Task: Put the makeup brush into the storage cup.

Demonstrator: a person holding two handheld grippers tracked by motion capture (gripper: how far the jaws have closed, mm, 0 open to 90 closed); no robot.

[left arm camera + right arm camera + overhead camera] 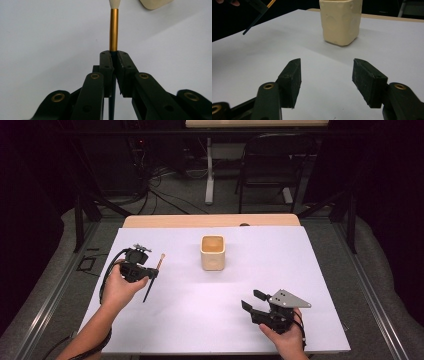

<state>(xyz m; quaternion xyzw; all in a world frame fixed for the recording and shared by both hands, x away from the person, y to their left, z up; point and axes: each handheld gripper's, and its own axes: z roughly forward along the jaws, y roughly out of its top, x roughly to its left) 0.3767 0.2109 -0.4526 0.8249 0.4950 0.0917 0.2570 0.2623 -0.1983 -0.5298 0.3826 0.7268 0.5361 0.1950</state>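
My left gripper (151,273) is shut on a thin brush (148,291) at the left of the white sheet (200,320). The brush has a dark handle, a gold ferrule and a pale tip that points toward the far side. In the left gripper view the pads (107,62) clamp the brush (114,30) just below the ferrule. A cream square cup (213,252) stands upright in the middle, empty as far as I can see. My right gripper (252,300) hovers near the front right, open, with nothing between its fingers (325,75); the cup (340,21) lies ahead of it.
The white sheet covers a wooden table whose far edge (210,220) shows behind the cup. A black chair (275,165) and a table leg stand on the floor beyond. Bare sheet lies between the two grippers and around the cup.
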